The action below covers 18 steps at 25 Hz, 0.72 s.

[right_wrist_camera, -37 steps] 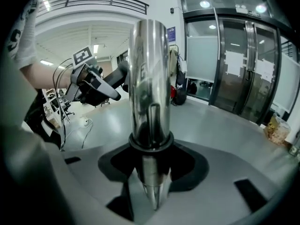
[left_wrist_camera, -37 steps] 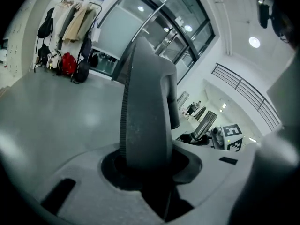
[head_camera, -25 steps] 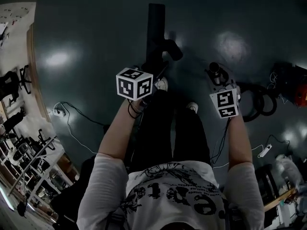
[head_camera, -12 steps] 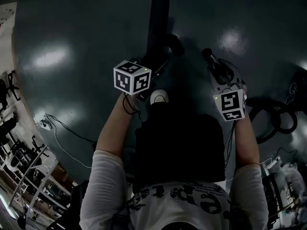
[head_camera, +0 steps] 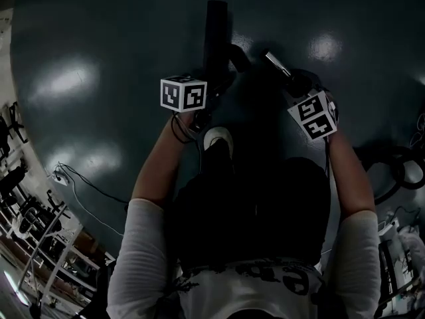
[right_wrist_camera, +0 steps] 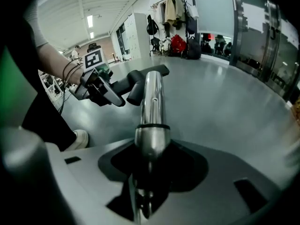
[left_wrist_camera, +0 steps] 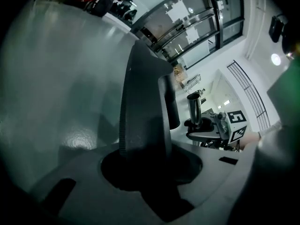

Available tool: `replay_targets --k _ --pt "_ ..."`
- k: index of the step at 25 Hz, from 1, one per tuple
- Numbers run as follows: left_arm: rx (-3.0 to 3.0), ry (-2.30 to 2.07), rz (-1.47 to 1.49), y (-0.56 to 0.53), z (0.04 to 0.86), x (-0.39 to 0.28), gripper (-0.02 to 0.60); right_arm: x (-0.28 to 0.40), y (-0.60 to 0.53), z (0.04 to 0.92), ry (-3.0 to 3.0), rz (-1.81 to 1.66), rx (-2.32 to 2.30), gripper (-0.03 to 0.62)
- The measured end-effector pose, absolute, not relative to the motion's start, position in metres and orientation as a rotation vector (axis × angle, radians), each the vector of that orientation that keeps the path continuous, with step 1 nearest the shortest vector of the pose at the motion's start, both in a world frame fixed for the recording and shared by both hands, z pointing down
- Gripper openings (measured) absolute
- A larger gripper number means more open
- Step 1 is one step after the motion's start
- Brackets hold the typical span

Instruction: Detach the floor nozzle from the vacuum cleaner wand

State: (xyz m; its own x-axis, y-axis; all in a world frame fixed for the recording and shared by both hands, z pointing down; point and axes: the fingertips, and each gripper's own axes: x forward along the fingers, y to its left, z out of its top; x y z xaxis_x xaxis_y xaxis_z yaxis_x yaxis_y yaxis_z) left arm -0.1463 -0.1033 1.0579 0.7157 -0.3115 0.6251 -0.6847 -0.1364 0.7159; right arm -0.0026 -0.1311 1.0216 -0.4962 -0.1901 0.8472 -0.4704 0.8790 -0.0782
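The black floor nozzle and the chrome wand are apart, low over the dark floor. My left gripper is shut on the nozzle's neck. In the left gripper view the nozzle rises from between the jaws. My right gripper is shut on the wand, whose open end points up and left. In the right gripper view the wand runs forward out of the jaws. Its tip lies close to the nozzle held by the left gripper. The right gripper with the wand tube shows in the left gripper view.
The person's white shoe stands just below the nozzle. A coiled hose and cables lie at the right. Shelving and a floor cable are at the lower left. Bags and coats stand by the far wall.
Both hands have sunk toward the floor with the nozzle and the wand as the person crouched. The wand's end now points up and left, nearer the nozzle.
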Motion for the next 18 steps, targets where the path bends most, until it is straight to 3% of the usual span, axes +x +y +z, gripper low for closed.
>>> replay_targets --k 10,18 --pt "1.656 -0.786 0.534 -0.1 1.141 -0.155 0.115 0.022 -0.104 1.12 -1.94 0.566 0.371 0.178" --pt "1.548 -0.804 0.51 -0.105 1.144 -0.151 0.121 0.021 -0.1 1.137 -1.85 0.58 0.356 0.179"
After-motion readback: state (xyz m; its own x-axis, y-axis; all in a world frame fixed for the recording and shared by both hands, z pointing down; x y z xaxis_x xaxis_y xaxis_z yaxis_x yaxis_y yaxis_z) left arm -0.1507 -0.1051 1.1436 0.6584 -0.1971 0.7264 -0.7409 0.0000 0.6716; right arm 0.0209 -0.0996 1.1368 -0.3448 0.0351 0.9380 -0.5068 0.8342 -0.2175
